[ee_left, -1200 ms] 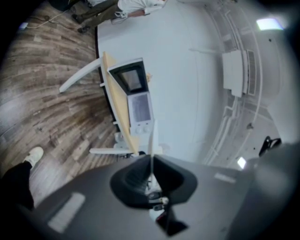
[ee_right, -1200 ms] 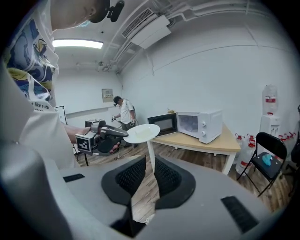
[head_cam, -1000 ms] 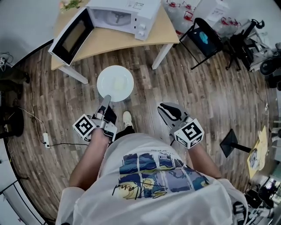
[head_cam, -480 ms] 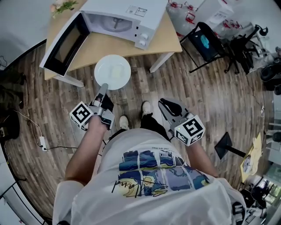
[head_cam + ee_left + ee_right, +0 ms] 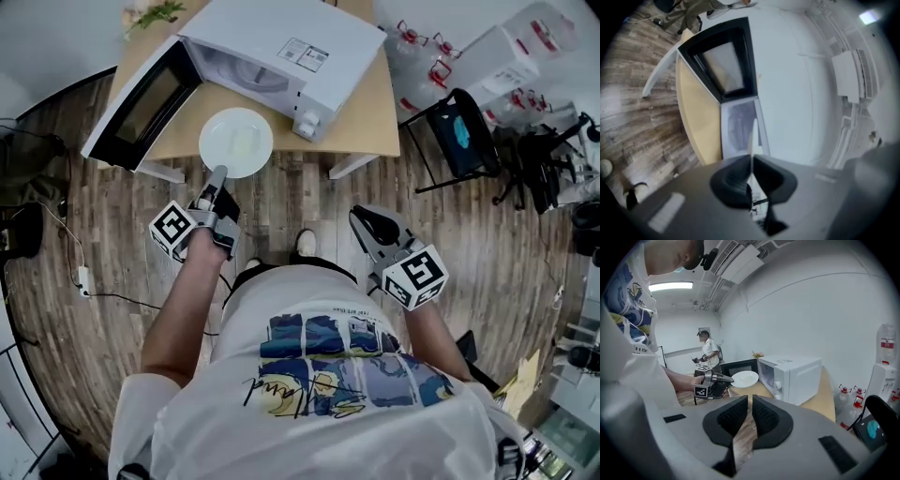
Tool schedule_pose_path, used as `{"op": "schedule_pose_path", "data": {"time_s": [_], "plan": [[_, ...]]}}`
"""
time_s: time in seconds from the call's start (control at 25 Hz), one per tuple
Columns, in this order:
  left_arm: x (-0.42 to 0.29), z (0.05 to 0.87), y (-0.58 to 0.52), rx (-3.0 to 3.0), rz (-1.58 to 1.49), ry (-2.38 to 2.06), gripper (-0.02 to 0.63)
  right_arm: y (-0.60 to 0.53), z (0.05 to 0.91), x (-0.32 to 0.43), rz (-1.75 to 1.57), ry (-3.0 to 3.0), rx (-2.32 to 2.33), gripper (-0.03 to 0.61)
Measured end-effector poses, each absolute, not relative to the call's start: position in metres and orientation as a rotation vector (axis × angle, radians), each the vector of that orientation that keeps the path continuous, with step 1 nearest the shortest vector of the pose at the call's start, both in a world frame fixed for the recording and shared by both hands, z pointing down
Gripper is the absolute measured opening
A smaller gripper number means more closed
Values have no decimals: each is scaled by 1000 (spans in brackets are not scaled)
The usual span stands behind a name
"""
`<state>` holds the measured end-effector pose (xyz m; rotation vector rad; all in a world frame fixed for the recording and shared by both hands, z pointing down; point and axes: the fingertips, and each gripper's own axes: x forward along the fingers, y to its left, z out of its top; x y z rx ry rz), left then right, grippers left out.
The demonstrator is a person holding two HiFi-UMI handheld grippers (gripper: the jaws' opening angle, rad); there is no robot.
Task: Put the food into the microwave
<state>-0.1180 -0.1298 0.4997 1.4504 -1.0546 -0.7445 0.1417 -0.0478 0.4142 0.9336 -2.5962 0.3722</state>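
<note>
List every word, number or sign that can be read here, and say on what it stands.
None can be read.
Label on the microwave: too small.
Scrawl on the T-shirt: not legible.
Left cube, right cube: black square patterns, no letters.

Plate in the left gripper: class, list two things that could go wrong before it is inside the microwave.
1. The left gripper pinches the plate by one edge only, so it may tilt and spill the food.
2. The open door juts out beside the microwave opening; the plate could knock it.
</note>
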Motion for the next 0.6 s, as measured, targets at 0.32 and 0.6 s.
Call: {"op": "schedule_pose_path", "data": {"time_s": [0.32, 0.6], "plan": [[-114, 517, -203, 1384, -834, -1173, 21, -102, 426, 187, 378, -2594, 827, 29], [-118, 540, -265, 1357, -820, -1211, 21, -144, 420, 186, 389, -2587, 856, 28]]}}
